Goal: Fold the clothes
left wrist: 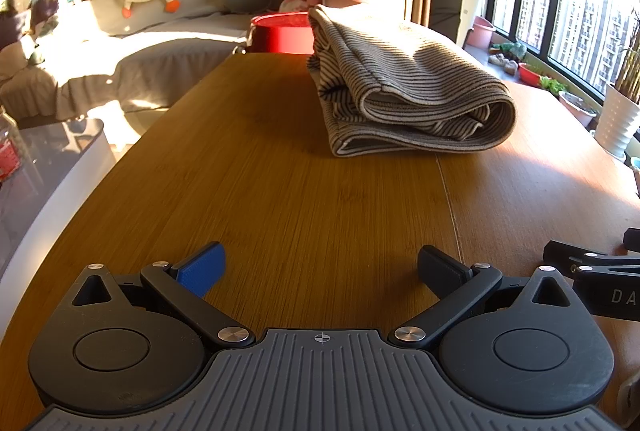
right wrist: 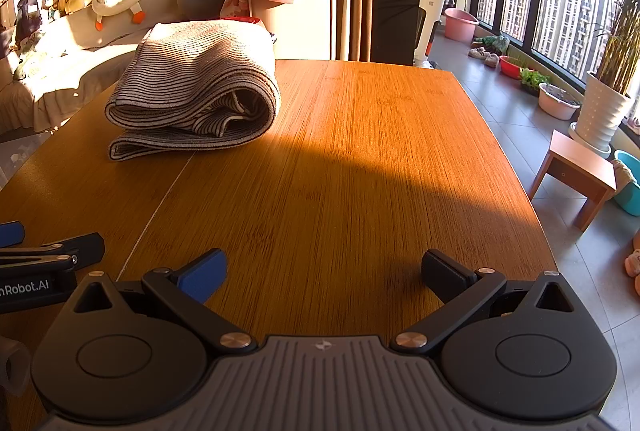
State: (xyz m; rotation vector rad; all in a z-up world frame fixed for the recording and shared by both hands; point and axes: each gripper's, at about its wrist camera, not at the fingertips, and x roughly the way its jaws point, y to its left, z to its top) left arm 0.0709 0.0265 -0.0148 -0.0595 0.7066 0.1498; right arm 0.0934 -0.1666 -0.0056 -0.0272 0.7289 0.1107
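Garment: striped garment (left wrist: 404, 87) lay folded on the worktop (left wrist: 260, 191), likely finished.
Tools: left tool (left wrist: 320, 267) and right tool (right wrist: 324, 271) gaped empty, well short of the garment.

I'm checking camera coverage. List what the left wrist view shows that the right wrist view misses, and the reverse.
Only the left wrist view shows the glass side table and most of the red tub behind the table.

Only the right wrist view shows the small wooden stool, the teal basin and the tiled floor.

Both show the folded striped garment on the wooden table, the sofa, the goose plush, and each gripper's jaws spread wide, holding nothing.
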